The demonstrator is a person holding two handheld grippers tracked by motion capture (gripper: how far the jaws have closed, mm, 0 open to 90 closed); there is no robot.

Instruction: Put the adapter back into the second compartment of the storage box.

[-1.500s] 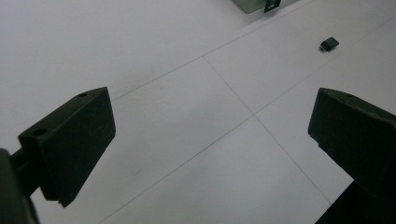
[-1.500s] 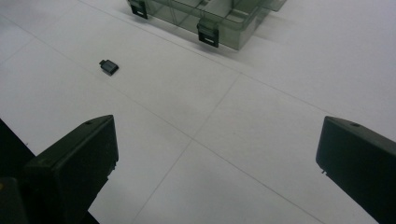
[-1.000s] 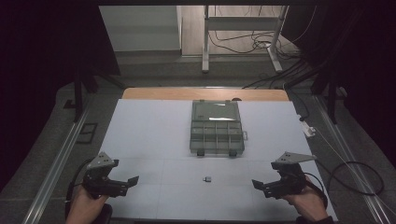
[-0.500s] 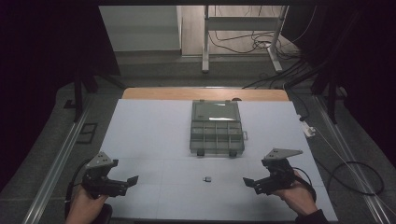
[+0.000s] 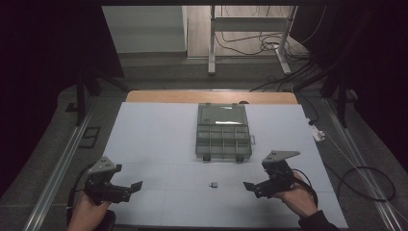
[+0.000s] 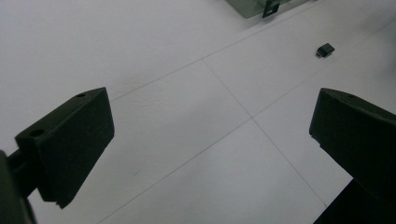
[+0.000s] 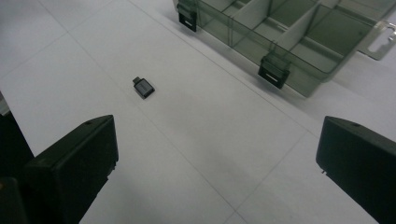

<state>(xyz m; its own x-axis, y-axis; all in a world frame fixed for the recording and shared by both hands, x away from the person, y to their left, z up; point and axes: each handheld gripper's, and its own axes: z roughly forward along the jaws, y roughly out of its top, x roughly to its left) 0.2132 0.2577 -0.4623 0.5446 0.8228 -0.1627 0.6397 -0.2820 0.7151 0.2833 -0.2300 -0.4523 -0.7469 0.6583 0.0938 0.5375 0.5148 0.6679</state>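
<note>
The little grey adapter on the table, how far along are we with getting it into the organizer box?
Done: the organizer box stands with its lid open, compartments bare where they can be seen. In hand: the right gripper, jaws open, sits close to the small grey adapter without touching it; the left gripper waits open farther off. Left: grasping the adapter, which lies on the white table in front of the box, and presumably placing it in a compartment.

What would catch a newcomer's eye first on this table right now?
Probably the clear compartment box at the table's far middle, lid open. Next, the small dark adapter lying alone on the white table in front of it, with the open right gripper close beside it and the open left gripper farther off.
</note>
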